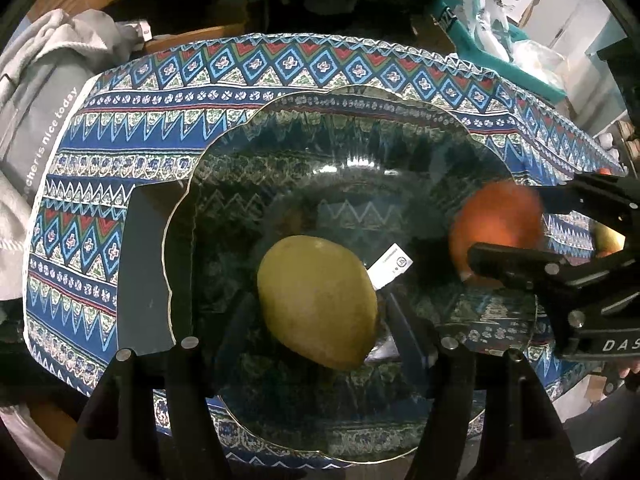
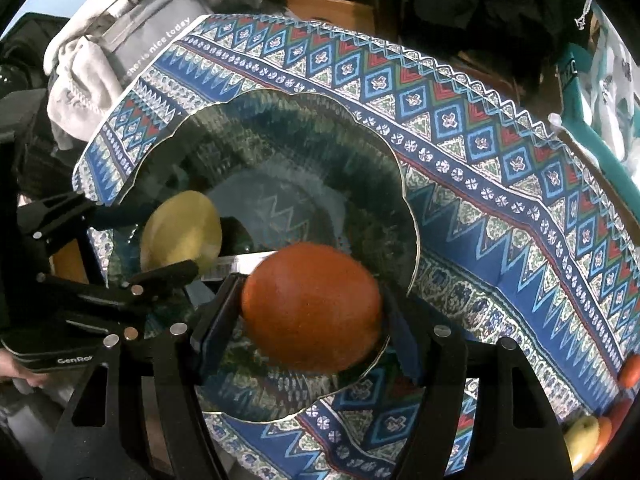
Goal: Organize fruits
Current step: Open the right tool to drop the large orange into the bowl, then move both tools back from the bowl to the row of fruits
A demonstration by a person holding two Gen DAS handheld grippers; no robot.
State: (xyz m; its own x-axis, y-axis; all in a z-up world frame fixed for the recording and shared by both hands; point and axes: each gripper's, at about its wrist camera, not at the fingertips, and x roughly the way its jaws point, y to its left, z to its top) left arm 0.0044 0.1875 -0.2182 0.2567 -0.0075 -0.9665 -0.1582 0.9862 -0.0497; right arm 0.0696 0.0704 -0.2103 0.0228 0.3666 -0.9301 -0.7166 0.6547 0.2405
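**Two fruits going over the glass plate at once**

So both hand-held grippers are hanging over the same clear glass plate (image 1: 182,216) with the wavy gold rim, which is sitting on that blue patterned tablecloth (image 1: 100,184).

The left gripper (image 1: 316,320) is pointing steeply down and it's clamping a yellow-green mango (image 1: 316,300) between its fingers, pads pressing on both sides. The mango is sitting low over the plate's middle; whether it's actually touching the glass I can't tell. A white label (image 1: 390,266) is showing through the glass just beside it.

The right gripper (image 2: 310,312) is doing the same thing with an orange (image 2: 310,306): jaws squeezing it on both sides, nowhere near fully spread. From the right wrist view the orange is hanging over the near edge of the plate, right of the mango, and the two fruits aren't touching.

A few more fruits (image 2: 600,428) are waiting at the table's far right edge, well apart from the plate. A grey hoodie (image 1: 36,92) is lying bunched up past the cloth's left end.
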